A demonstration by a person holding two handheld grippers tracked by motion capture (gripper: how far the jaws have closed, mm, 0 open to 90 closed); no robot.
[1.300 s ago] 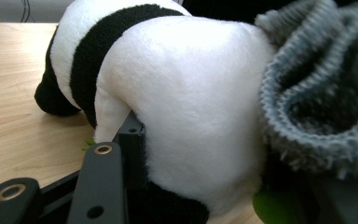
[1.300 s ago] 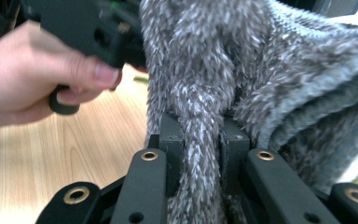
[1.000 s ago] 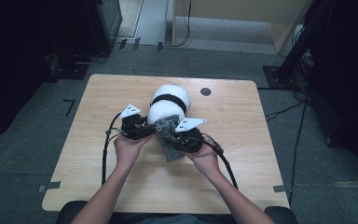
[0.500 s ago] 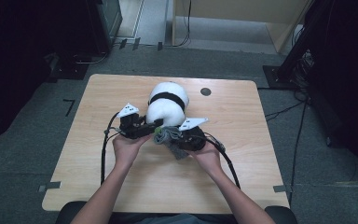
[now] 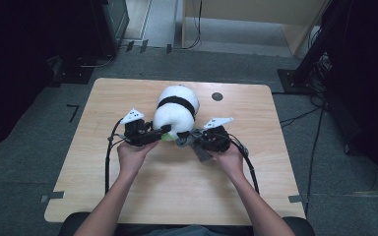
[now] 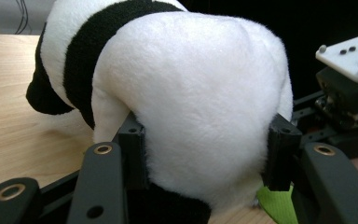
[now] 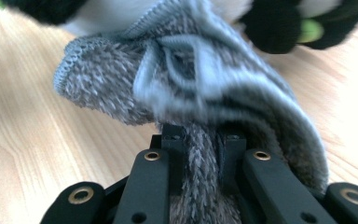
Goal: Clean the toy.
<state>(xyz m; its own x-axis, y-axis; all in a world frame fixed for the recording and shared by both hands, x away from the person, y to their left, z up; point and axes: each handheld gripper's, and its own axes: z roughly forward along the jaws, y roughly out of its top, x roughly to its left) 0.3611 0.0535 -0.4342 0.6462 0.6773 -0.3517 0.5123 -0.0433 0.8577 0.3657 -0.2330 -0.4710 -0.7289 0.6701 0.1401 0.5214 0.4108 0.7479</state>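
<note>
No readable text anywhere (no labels either).

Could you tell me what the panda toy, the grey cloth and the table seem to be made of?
Panda toy: soft plush, short fuzzy pile in white and black. Grey cloth: likely microfibre or terry, with a looped nap and stitched edge. Table: pale wood or wood-look laminate, matte, visible grain; which one is unclear.

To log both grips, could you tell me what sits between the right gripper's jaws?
A bunched fold of the grey cloth sits pinched between the right gripper jaws, shown in the right gripper view; the panda lies just beyond it.
</note>
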